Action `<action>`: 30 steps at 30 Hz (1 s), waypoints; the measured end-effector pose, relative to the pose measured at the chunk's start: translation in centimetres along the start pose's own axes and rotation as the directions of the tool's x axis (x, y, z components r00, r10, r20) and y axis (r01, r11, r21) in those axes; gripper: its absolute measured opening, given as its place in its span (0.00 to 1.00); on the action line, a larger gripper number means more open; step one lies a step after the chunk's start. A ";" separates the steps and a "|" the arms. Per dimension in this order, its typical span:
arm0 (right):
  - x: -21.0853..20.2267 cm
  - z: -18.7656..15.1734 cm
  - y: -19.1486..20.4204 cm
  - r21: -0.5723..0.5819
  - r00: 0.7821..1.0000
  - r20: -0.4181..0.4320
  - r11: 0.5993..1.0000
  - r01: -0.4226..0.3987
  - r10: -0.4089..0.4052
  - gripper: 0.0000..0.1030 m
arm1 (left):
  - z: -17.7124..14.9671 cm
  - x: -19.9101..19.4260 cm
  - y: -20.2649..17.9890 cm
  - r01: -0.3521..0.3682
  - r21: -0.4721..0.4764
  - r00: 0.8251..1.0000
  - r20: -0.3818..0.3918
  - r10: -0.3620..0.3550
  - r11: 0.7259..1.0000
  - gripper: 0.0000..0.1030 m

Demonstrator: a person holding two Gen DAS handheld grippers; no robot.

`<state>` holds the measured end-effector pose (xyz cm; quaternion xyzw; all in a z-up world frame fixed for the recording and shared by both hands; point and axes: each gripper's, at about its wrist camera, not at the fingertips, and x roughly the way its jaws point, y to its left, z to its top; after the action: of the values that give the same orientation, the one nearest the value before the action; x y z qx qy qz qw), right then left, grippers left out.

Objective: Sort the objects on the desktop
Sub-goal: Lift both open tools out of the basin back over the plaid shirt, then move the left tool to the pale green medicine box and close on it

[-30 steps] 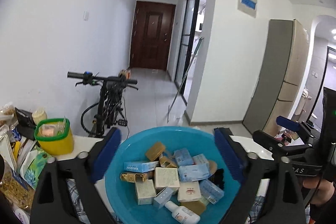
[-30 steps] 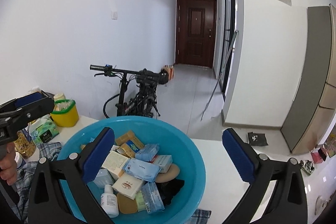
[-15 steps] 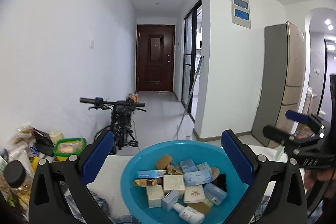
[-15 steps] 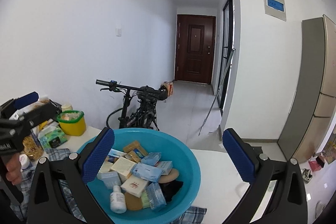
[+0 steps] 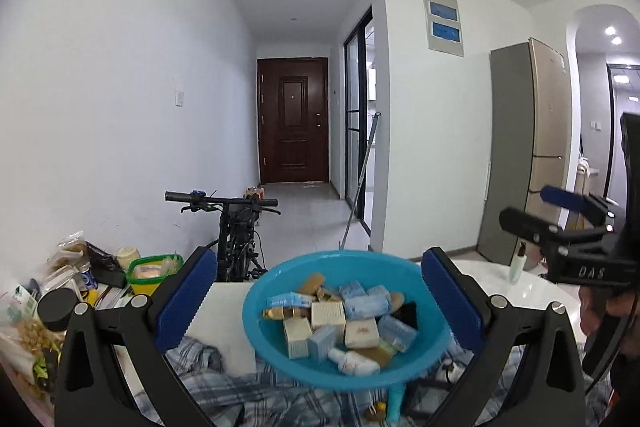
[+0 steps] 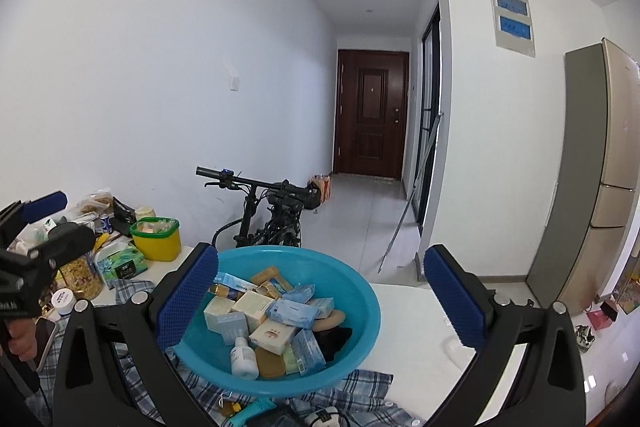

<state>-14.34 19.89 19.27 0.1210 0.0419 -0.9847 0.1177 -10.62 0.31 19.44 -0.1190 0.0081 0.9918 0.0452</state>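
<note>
A long white hallway ran back to a dark brown door (image 5: 294,121), with a bicycle (image 6: 272,215) parked against the wall and a tall fridge (image 5: 524,155) off to the side. In front stood a white table (image 6: 416,311) with a plaid cloth (image 5: 200,359) rumpled across it. On the cloth sat a blue plastic basin (image 6: 360,311), heaped with small soap boxes (image 6: 254,305), blue packets (image 6: 294,311) and a little white bottle (image 6: 243,357) lying near its front edge. A yellow tub (image 6: 156,245) with a green rim stood among snack bags by the wall. The left gripper (image 5: 316,301) hung before the basin, its blue-padded fingers (image 5: 186,297) spread wide apart and holding nothing. The right gripper (image 6: 320,301) was likewise splayed wide and empty, its fingers (image 6: 454,295) framing the basin. Neither touched the basin.
</note>
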 end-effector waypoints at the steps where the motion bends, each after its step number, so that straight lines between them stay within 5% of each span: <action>1: -0.4 -0.2 0.1 -0.002 1.000 0.005 1.000 0.001 -0.001 0.99 | -0.4 -0.6 -0.1 0.000 0.003 1.000 -0.008 0.000 1.000 1.00; 11: -4.5 -3.3 0.7 0.019 1.000 0.011 1.000 -0.006 0.006 0.99 | -4.2 -5.7 -1.2 -0.046 0.023 0.999 0.003 0.046 0.999 1.00; 19: -6.2 -6.3 0.5 0.070 1.000 -0.016 0.997 0.018 -0.017 0.99 | -8.3 -6.5 -0.7 -0.032 -0.042 0.996 -0.081 0.028 0.999 1.00; 30: -6.9 -10.4 1.7 0.080 0.995 -0.096 0.996 0.032 -0.024 0.99 | -11.7 -8.0 -0.9 -0.067 -0.022 0.995 -0.074 0.065 0.998 1.00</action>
<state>-5.07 20.93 10.80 0.1720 0.0088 -0.9803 0.0968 -0.01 0.20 10.01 -0.1555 0.0018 0.9878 0.0105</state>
